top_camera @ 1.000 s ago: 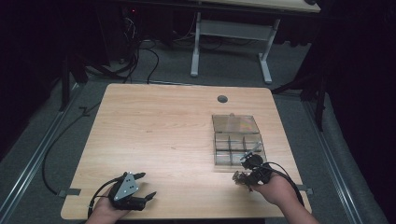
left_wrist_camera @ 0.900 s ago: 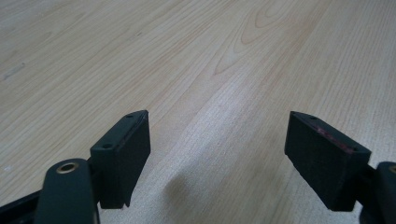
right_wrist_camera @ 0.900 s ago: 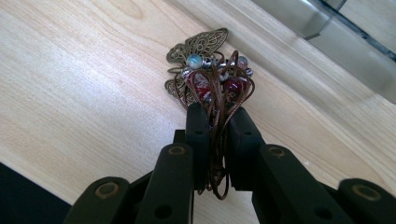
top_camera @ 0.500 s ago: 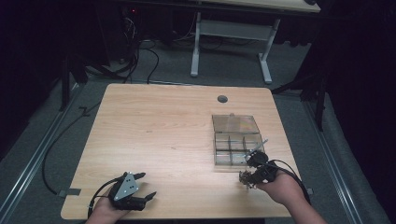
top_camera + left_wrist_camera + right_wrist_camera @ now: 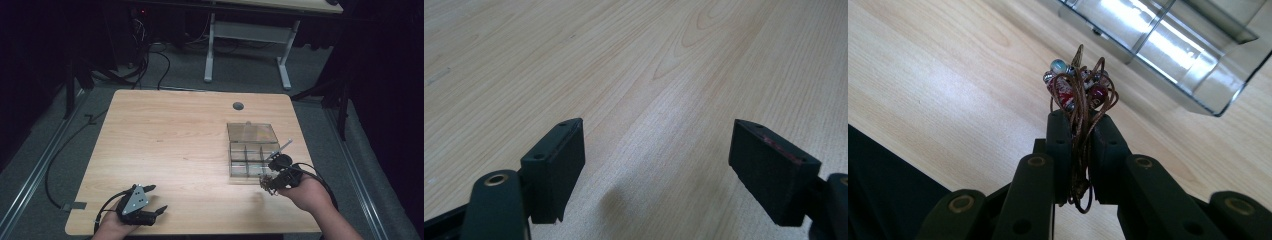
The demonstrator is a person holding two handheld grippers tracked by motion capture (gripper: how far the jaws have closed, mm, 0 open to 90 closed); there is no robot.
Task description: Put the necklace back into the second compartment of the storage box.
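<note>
A beaded bracelet (image 5: 1079, 89) of brown cord with red, blue and silver beads is pinched between the jaws of my right gripper (image 5: 1080, 120), which is shut on it. In the high view that right gripper (image 5: 272, 182) hovers just off the near right corner of a clear compartment box (image 5: 252, 150) whose lid stands open; the bracelet (image 5: 266, 183) hangs at its tip. The box's corner (image 5: 1193, 65) lies just ahead in the right gripper view. My left gripper (image 5: 150, 205) rests near the table's front left edge, open, with bare wood between its pads (image 5: 556, 162).
The wooden table (image 5: 170, 140) has a round grey cable hole (image 5: 238, 106) at the back. A cable (image 5: 320, 185) trails from the right gripper. Beyond the table stand a white desk frame (image 5: 250, 40) and floor cables (image 5: 150, 55).
My right gripper with the bracelet has shifted slightly toward the box's near right corner and tilted. The left gripper has stayed put.
</note>
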